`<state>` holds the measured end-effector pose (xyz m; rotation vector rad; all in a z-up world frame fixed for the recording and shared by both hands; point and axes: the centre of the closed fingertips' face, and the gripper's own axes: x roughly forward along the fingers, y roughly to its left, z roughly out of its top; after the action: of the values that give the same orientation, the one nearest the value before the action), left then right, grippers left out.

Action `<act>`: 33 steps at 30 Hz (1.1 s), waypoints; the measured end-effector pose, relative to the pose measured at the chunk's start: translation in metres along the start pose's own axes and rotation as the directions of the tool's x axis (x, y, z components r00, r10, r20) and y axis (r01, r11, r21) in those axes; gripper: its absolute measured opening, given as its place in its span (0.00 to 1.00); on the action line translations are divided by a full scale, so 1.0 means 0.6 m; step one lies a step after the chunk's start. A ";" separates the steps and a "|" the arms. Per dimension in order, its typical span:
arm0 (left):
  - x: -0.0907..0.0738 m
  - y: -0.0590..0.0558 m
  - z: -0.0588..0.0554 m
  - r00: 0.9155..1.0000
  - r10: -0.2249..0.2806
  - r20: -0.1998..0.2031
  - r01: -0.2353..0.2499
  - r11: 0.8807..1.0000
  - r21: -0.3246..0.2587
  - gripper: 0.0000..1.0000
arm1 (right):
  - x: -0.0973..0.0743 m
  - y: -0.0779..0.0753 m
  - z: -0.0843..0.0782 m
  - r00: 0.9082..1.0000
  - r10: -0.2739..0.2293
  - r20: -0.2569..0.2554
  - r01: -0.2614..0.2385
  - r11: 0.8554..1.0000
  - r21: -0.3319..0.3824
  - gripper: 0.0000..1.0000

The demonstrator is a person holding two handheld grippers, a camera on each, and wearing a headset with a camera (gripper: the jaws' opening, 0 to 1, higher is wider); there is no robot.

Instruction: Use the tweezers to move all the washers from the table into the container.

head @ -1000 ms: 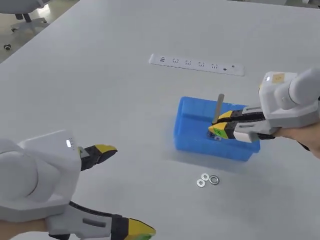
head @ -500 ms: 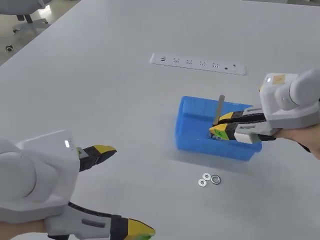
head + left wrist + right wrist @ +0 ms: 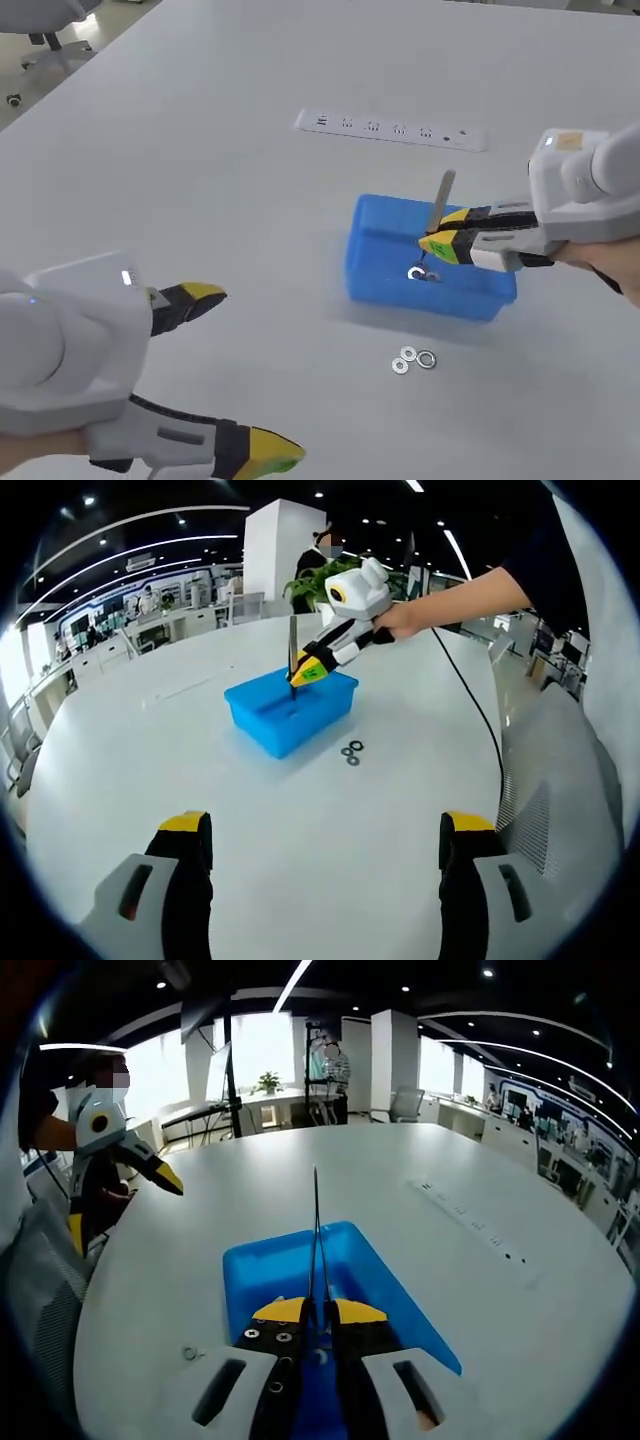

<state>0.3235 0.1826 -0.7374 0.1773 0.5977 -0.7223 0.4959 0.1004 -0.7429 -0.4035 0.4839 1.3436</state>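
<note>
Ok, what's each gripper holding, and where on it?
Right gripper: tweezers, pinched partway along their length between the fingers. Left gripper: open, holding nothing.

An open-plan office: rows of desks (image 3: 98,656) at far left, strip lights (image 3: 297,982) overhead, a swivel chair (image 3: 40,15) upper left, a potted plant (image 3: 267,1084).

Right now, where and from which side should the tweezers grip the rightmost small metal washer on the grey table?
Probably its rim: one tip of the thin metal tweezers through the hole, one outside, coming from above on the right. The rightmost small metal washer lies flat, and two other washers crowd its left.
</note>
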 end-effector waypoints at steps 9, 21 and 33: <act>0.027 0.034 0.072 0.998 0.005 0.067 -0.009 0.999 0.053 0.99 | -0.010 0.014 -0.008 1.000 0.009 -0.028 -0.010 0.999 -0.033 0.09; 0.077 0.039 0.188 0.985 -0.062 0.161 0.044 0.993 0.110 0.98 | -0.027 0.019 -0.016 0.999 0.007 -0.041 -0.009 0.998 -0.062 0.08; 0.166 0.025 0.273 0.960 -0.248 0.132 0.227 0.961 0.159 0.61 | -0.018 0.041 -0.004 0.998 0.047 -0.038 -0.051 0.993 -0.111 0.08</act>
<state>0.4664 0.0792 -0.6608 0.1825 0.4263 -1.0045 0.4698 0.0948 -0.7393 -0.5111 0.4508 1.4170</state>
